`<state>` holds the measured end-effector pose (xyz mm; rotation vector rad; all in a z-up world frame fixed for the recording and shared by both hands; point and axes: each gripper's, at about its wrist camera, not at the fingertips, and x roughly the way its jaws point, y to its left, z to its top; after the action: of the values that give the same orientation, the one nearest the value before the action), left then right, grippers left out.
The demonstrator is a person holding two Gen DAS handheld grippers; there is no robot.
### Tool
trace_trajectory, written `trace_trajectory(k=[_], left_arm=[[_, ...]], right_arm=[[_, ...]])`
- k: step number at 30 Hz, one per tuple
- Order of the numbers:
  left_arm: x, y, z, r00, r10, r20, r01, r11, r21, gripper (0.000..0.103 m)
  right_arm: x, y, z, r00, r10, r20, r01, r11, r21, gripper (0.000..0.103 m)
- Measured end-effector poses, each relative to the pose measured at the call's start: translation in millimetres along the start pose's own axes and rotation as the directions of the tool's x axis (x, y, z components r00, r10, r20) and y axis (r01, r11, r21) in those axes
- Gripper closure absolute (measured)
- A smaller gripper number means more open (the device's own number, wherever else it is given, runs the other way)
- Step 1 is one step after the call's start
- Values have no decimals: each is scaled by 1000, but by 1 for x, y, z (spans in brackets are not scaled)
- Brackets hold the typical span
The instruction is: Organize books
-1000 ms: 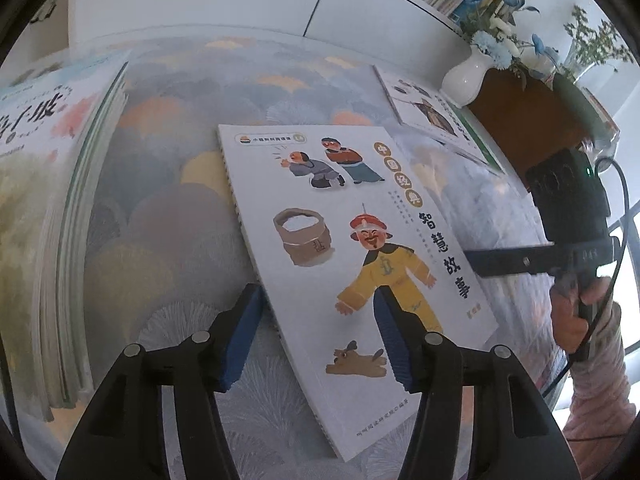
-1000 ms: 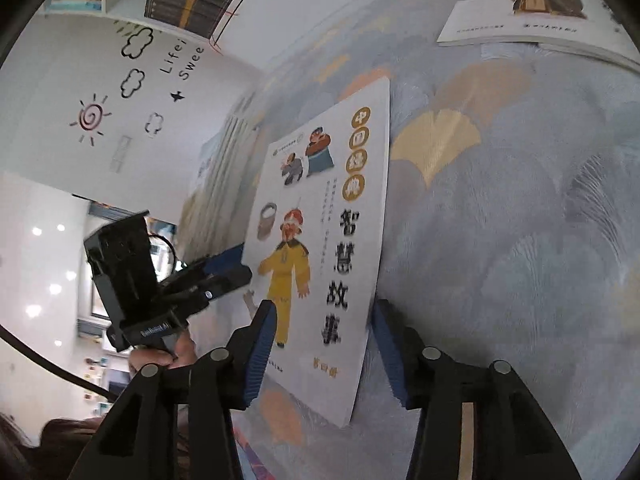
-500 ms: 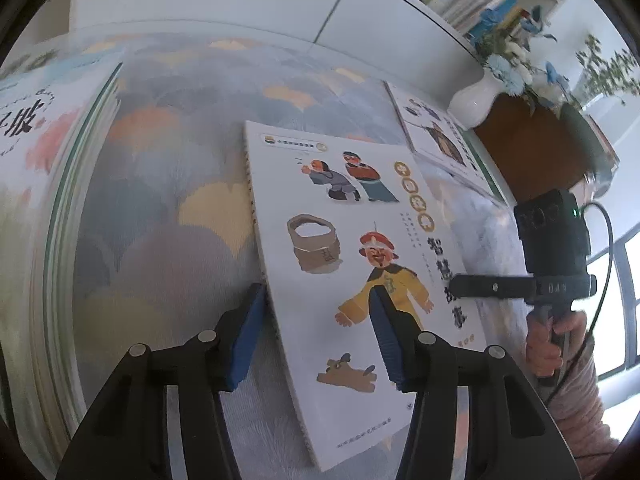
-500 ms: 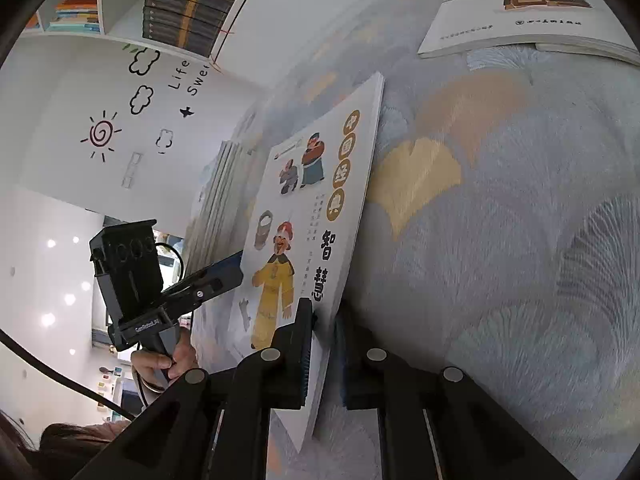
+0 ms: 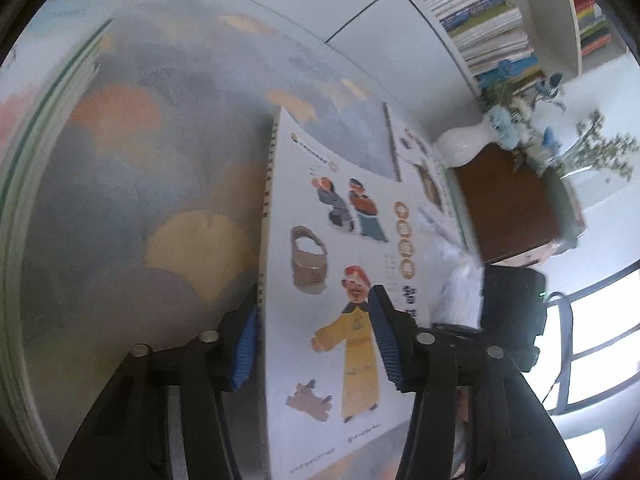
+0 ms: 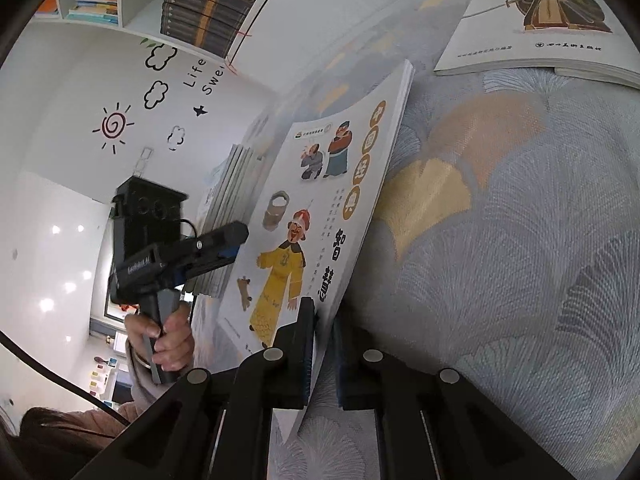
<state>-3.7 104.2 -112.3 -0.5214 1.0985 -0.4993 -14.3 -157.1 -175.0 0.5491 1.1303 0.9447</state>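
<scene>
A white picture book (image 5: 340,240) with a yellow-robed figure on its cover stands tilted up off the patterned cloth (image 5: 160,160). My right gripper (image 6: 323,316) is shut on the long edge of this book (image 6: 320,200), opposite the spine. My left gripper (image 5: 313,298) straddles the spine side. Its jaws are closing with the book between them, and a gap still shows at the right pad. From the right wrist view, the left gripper (image 6: 224,240) sits behind the book's far side, held by a hand.
A second picture book (image 6: 532,20) lies flat further back on the cloth. A stack of books (image 5: 24,160) lies along the left. A white vase (image 5: 464,146) with flowers stands on a brown cabinet (image 5: 508,200). Wall shelves (image 5: 480,12) hold several books.
The right gripper closed on the book's edge and raised that side, so the book went from flat to steeply tilted. The left gripper moved in and its jaws narrowed around the spine.
</scene>
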Motion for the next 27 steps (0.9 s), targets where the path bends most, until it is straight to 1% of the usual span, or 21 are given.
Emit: trace_trajectory(k=[1, 2, 3, 4, 8, 10, 12, 14, 16, 19, 23, 27], left_arm=[[0, -4, -2, 999, 48, 9, -48, 998, 29, 69], [-1, -8, -4, 996, 90, 21, -91, 995, 52, 78], [-1, -11, -6, 990, 138, 38, -141, 987, 82, 82], [-1, -14, -8, 987, 151, 50, -155, 983, 100, 82], [-2, -20, -10, 977, 198, 78, -207, 970, 124, 82], [-4, -26, -11, 970, 228, 81, -237, 961, 141, 82], [-7, -31, -12, 968, 235, 84, -246, 956, 161, 83], [-12, -34, -14, 970, 228, 85, -239, 956, 172, 83], [-16, -36, -15, 973, 215, 84, -227, 957, 179, 83], [-20, -41, -18, 976, 200, 82, -211, 961, 180, 83], [-30, -52, -22, 974, 201, 103, -219, 953, 209, 83], [-45, -63, -25, 975, 183, 127, -209, 949, 234, 82]], right_arm=[[-1, -1, -1, 1000, 2, 3, -2, 1000, 1, 99], [-1, -1, -1, 1000, 3, 4, -3, 1000, 3, 99], [-1, -1, -1, 1000, 3, 7, -3, 1000, 6, 99], [-1, 0, -1, 1000, 0, 9, 0, 1000, 5, 99], [1, 5, -1, 1000, -11, 16, 11, 1000, 3, 98], [1, 11, -3, 999, -32, 25, 33, 999, -26, 97], [2, 21, -1, 998, -61, 20, 62, 996, -64, 93], [4, 28, -1, 994, -106, 20, 108, 989, -102, 92], [5, 33, -1, 991, -132, 19, 133, 984, -117, 92], [5, 37, 0, 991, -136, 19, 137, 982, -128, 92], [3, 46, -3, 991, -129, 28, 132, 980, -152, 91], [-4, 58, -4, 991, -128, 47, 134, 976, -173, 91]])
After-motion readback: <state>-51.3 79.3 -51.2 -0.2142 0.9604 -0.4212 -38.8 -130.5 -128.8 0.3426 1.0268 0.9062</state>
